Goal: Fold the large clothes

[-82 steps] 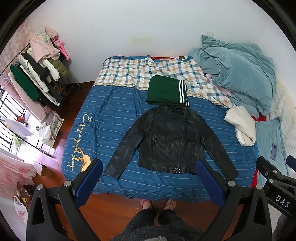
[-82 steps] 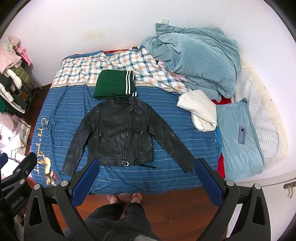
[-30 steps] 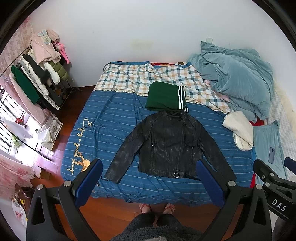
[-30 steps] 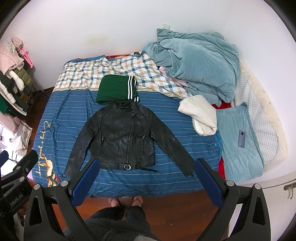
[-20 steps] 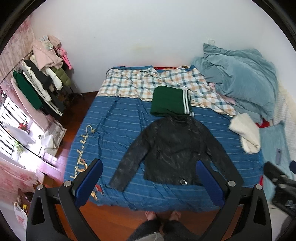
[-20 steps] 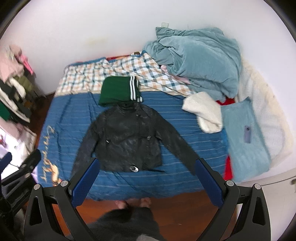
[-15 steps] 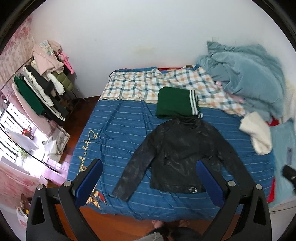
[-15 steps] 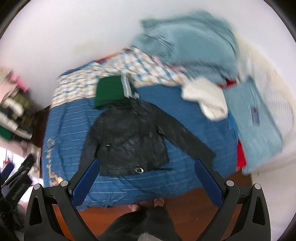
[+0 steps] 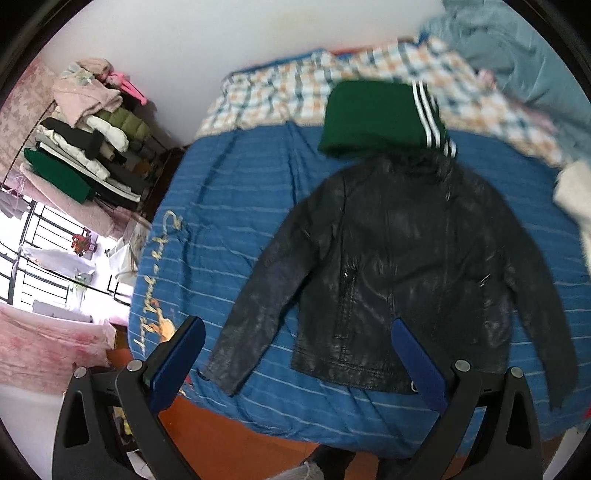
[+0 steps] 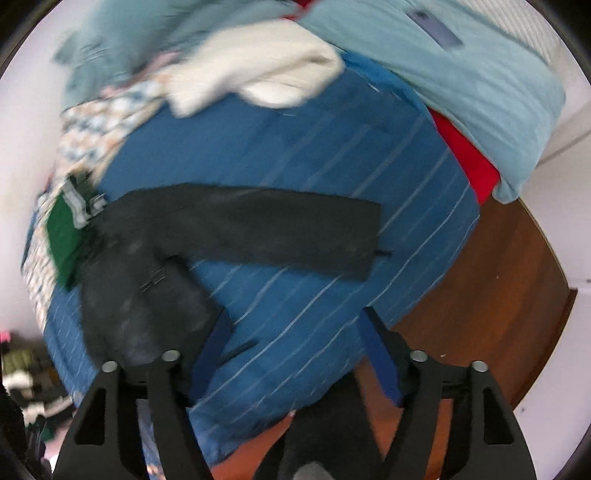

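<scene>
A black leather jacket [image 9: 399, 258] lies flat, front up, sleeves spread, on the blue striped bedspread [image 9: 229, 206]. A folded green garment with white stripes [image 9: 373, 118] lies just beyond its collar. My left gripper [image 9: 295, 365] is open and empty, above the jacket's hem and left sleeve. In the right wrist view, which is tilted and blurred, the jacket's right sleeve [image 10: 273, 229] stretches across the bedspread [image 10: 332, 155]. My right gripper [image 10: 295, 362] is open and empty, above the bed's near edge, short of the sleeve.
A clothes rack with piled garments [image 9: 85, 147] stands left of the bed. A teal duvet [image 10: 461, 74], a white fleece bundle [image 10: 266, 70] and a phone [image 10: 436, 26] lie at the bed's right side. Wooden floor [image 10: 498, 295] borders the bed.
Both grippers have moved down and closer to the bed. The left view has shifted left toward the left sleeve; the right has swung and tilted toward the right sleeve. Both stay open.
</scene>
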A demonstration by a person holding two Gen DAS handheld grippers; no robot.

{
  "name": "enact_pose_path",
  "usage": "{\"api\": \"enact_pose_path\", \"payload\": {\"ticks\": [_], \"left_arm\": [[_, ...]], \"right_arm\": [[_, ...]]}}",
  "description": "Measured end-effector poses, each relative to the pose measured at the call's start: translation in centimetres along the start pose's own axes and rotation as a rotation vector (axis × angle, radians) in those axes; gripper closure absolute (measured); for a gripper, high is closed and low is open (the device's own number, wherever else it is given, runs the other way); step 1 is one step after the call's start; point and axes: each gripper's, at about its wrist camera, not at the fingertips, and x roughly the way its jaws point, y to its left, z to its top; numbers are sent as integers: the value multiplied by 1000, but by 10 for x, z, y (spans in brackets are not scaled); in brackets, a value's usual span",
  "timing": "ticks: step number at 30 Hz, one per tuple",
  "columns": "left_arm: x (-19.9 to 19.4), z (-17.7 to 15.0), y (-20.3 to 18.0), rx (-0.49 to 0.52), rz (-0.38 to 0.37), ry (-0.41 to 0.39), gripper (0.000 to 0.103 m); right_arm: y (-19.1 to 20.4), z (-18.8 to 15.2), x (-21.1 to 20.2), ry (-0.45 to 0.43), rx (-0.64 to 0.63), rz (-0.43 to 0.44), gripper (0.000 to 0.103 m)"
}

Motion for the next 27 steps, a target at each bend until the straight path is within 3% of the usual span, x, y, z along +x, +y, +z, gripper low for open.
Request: {"api": "enact_pose_path", "payload": {"ticks": [7,12,13,15,18,20,22,27], "left_arm": [[100,-3,-69,46,49,124,0],[158,-10,-103,58,62,207,0],[164,-10,-108,59,61,214,0],[178,-13,-115,57,55,224,0],[189,-13,-122,55,39,227,0],[192,-12,-124,59,39,227,0],[195,-11,-122,62,37,224,0],[201,-10,-109,46,8,199,0]], "right_arm": [[-89,74,152,81,102,37,26],[-110,82,238,178,168,45,23],[-111,83,250,181,185,47,18],[-105,86,255,185,194,21,17],[-89,88,252,160,177,18,34],[-83,86,246,135,158,-21,77],[-82,84,239,120,182,12,89],[-56,84,183,11,149,97,93]]}}
